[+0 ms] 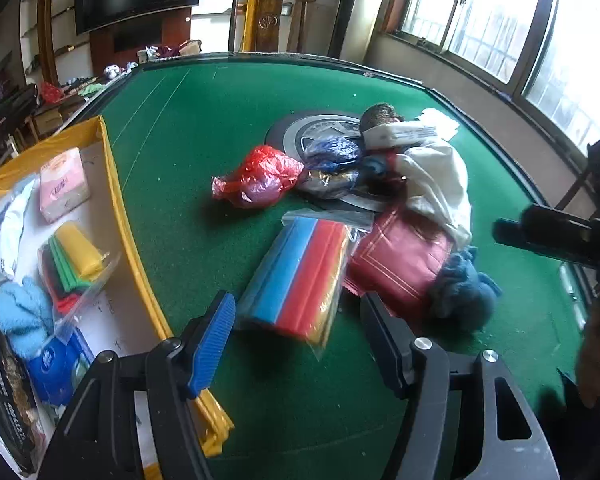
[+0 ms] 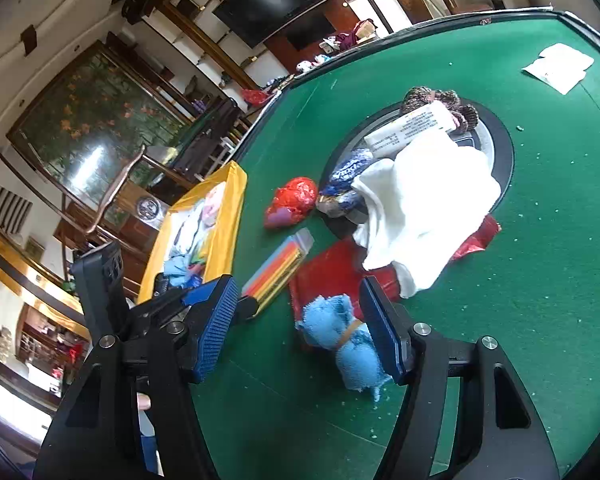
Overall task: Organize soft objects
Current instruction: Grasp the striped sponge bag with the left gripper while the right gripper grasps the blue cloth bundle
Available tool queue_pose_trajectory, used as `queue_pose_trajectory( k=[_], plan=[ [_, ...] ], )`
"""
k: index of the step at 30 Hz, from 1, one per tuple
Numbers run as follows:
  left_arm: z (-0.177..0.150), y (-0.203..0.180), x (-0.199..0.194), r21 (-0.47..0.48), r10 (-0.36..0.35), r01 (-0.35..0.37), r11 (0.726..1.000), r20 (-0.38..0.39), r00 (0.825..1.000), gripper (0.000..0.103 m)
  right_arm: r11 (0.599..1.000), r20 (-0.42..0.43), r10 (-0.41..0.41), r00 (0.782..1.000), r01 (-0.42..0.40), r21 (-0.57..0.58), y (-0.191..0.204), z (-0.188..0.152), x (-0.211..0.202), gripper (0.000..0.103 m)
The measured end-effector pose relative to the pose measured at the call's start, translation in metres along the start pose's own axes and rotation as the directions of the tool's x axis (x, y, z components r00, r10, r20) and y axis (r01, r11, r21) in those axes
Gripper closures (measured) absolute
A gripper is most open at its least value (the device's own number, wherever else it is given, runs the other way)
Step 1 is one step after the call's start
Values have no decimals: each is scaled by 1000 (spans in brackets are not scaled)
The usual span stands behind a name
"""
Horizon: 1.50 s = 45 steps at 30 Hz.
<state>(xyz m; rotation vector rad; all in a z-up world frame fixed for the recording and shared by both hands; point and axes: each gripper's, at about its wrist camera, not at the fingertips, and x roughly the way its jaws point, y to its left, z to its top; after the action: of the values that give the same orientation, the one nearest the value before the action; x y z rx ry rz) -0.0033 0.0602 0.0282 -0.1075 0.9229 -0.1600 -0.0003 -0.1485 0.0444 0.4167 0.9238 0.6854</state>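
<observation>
A pile of soft things lies on the green table (image 1: 204,128): a bagged pack of blue, red and yellow sponge sheets (image 1: 300,276), a red plastic bag (image 1: 260,176), a white cloth (image 1: 436,176), a red folded cloth (image 1: 396,256) and a blue fluffy towel bundle (image 1: 460,288). My left gripper (image 1: 296,340) is open just in front of the sponge pack. My right gripper (image 2: 300,328) is open above the blue towel bundle (image 2: 340,340), which lies between its fingers. The sponge pack (image 2: 276,268) lies left of it.
A yellow-rimmed box (image 1: 112,184) at the left holds a pink tissue pack (image 1: 62,184), a bag of coloured sheets and a light blue towel. A round black and silver disc (image 1: 300,132) lies under the pile. White paper (image 2: 560,66) lies at the far table edge.
</observation>
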Motion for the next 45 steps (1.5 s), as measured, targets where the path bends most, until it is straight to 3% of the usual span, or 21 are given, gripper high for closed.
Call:
queue_pose_trajectory(
  k=[5, 11, 13, 15, 17, 22, 30, 36, 39, 43, 45],
  plan=[
    [13, 4, 14, -29, -2, 0, 1000, -48, 999, 38, 1000, -10, -8, 1000, 8, 13, -7, 0, -6, 39],
    [30, 1, 34, 26, 73, -70, 997, -144, 987, 38, 1000, -8, -12, 1000, 12, 26, -11, -2, -8, 39],
    [29, 0, 35, 37, 89, -85, 996, -142, 986, 38, 1000, -8, -12, 1000, 12, 25, -12, -2, -11, 39],
    [25, -2, 33, 42, 122, -117, 992, -122, 985, 44, 1000, -9, -13, 1000, 14, 22, -13, -2, -13, 39],
    [21, -4, 30, 48, 155, -151, 987, -106, 982, 61, 1000, -16, -19, 1000, 19, 20, -13, -2, -10, 39],
    [-1, -20, 12, 81, 169, -162, 983, -85, 982, 62, 999, -38, -42, 998, 42, -4, -13, -3, -8, 39],
    [-18, -43, 4, 104, 166, -157, 982, -78, 983, 61, 974, -129, -177, 976, 156, -162, -8, -13, 5, 39],
    [-13, -43, 10, 113, 202, -194, 974, -66, 977, 57, 924, -152, -272, 950, 214, -317, 3, -28, 21, 40],
    [-15, -43, 10, 111, 203, -196, 974, -57, 978, 56, 897, -147, -324, 935, 254, -361, 5, -36, 31, 67],
    [-18, -41, 5, 106, 209, -205, 973, -31, 977, 65, 894, -134, -340, 931, 275, -353, 5, -36, 29, 72],
    [-18, -37, -2, 58, 157, -155, 986, -27, 987, 66, 907, -112, -317, 942, 267, -327, 3, -32, 21, 72]
  ],
)
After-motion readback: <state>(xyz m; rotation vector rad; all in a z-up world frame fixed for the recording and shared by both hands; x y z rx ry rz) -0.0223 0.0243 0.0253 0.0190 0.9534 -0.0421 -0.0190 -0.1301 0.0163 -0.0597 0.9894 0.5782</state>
